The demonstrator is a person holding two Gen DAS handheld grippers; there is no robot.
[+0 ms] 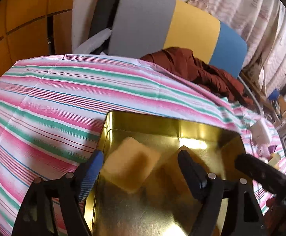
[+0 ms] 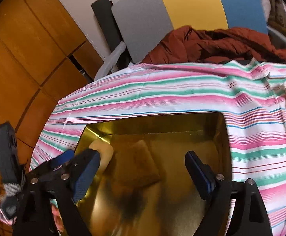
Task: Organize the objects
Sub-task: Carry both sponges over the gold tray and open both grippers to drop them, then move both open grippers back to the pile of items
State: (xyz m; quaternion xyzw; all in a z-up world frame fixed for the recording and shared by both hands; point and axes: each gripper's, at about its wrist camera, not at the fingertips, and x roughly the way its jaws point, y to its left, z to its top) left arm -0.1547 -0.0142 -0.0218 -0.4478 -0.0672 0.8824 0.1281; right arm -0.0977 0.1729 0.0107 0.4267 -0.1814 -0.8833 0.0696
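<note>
An open gold tin (image 1: pixel 162 123) (image 2: pixel 152 122) lies on a pink, green and white striped cloth (image 1: pixel 64 98). Two pale yellow square blocks lie flat on its floor. One block (image 1: pixel 133 169) (image 2: pixel 103 153) is near the left wall; the other (image 1: pixel 168 179) (image 2: pixel 141 163) overlaps it, browner and partly hidden. My left gripper (image 1: pixel 141 171) hangs open over the blocks, left pad above the tin's left rim. My right gripper (image 2: pixel 143 171) is open over the tin beside it, holding nothing.
A rust-red garment (image 1: pixel 198 72) is bunched at the cloth's far edge before a grey, yellow and blue panel (image 1: pixel 182 25). A white plug with a cable (image 1: pixel 259 131) lies right of the tin. Wooden cupboard doors (image 2: pixel 25 49) stand at the left.
</note>
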